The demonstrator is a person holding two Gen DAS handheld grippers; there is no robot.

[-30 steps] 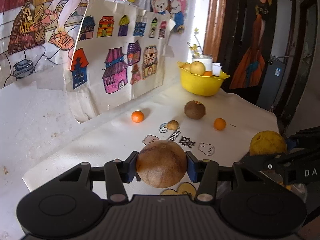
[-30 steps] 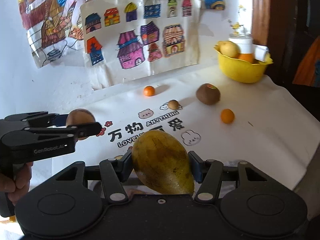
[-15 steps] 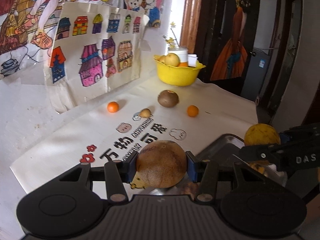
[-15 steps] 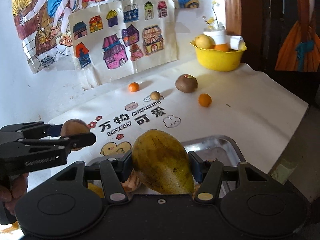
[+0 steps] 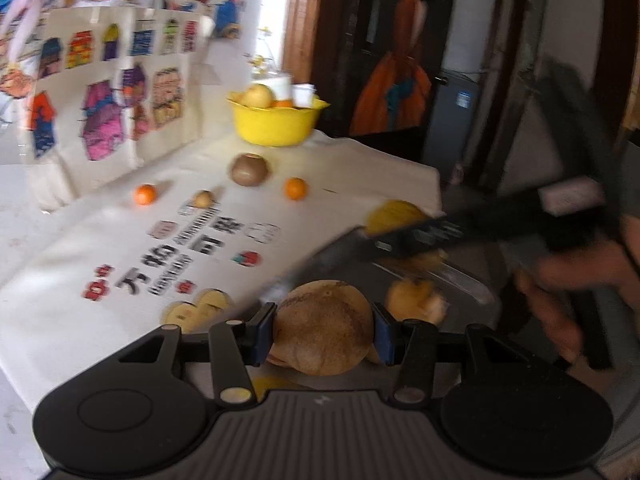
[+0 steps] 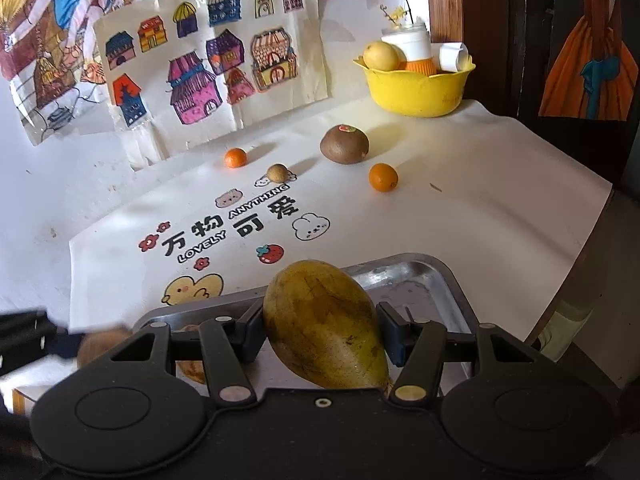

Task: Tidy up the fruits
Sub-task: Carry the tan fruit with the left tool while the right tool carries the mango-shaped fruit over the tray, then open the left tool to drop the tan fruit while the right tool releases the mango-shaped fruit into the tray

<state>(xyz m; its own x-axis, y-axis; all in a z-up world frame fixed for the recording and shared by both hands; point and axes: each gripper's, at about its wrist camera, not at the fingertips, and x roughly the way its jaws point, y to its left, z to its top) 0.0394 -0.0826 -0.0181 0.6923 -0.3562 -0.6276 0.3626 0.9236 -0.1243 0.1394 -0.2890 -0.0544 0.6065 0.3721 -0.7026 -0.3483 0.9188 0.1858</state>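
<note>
Stainless steel identifies the destination: a rimmed metal tray (image 6: 404,280) sits at the near edge of the white printed mat (image 6: 480,200), directly below both grippers. The right gripper (image 6: 320,334) is clamped on a yellow-green mango (image 6: 324,324); the mango's long axis runs from the far upper left down toward the camera, with its narrow tip lowest, and it hangs over the open right-hand part of the tray floor. The left gripper (image 5: 322,330) is clamped on a round brown fruit (image 5: 324,326) above the tray's left part, where the floor already carries fruit; that view is motion-blurred, so the number inside cannot be fixed. Judged from this layout, release requires a short descent rather than sideways travel, and the right gripper has the clearer landing area. Remaining on the mat, well apart from the tray: two small oranges (image 6: 383,177), one large brown fruit (image 6: 344,145), one small tan fruit (image 6: 277,172). One yellow bowl (image 6: 416,88) stands at the far corner.
</note>
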